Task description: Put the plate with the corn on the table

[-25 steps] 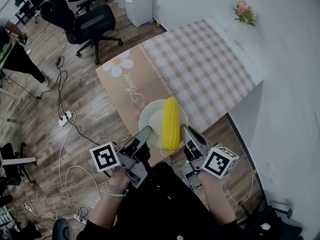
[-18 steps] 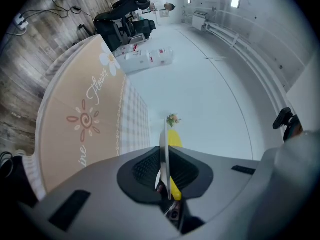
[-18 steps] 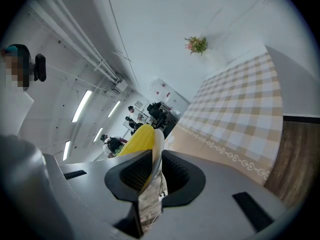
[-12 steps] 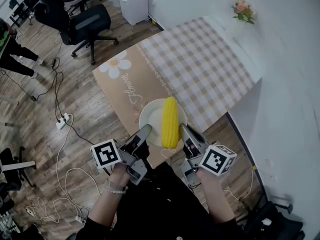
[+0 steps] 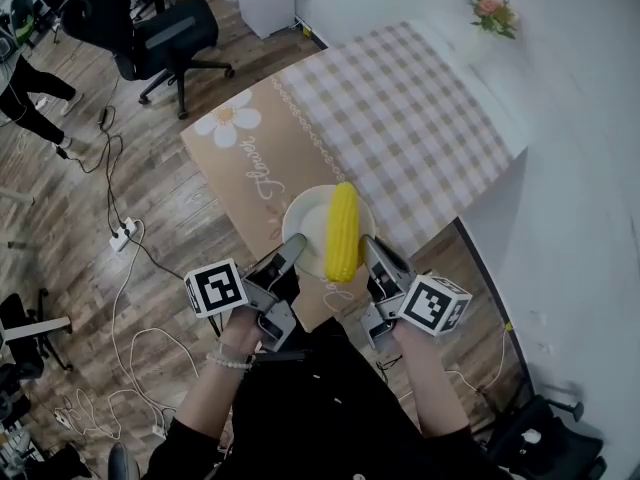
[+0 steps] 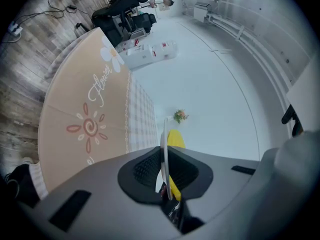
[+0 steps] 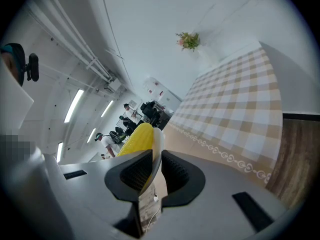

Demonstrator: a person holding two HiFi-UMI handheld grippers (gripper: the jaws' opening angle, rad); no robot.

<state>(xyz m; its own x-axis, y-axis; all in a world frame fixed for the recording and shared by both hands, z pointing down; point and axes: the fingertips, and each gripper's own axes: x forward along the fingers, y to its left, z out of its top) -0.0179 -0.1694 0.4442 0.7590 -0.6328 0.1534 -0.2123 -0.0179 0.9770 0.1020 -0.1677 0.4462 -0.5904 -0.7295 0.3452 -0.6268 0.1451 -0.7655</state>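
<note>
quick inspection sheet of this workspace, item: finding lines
surface: table under a tan and checked cloth
job's things: corn lying on a white plate at the table's near edge; can't tell if it has touched down
clutter: small flowers at the far corner
grippers: left gripper and right gripper, jaws shut on opposite plate rims
cables: white cables and a power strip on the wood floor
surroundings: office chair

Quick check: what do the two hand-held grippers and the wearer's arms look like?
Both the left hand-held gripper and the right hand-held gripper are grey with black ribbed pads. Each carries a white cube with black square markers. The person wears a black top and a pale bead bracelet on the left wrist.
</note>
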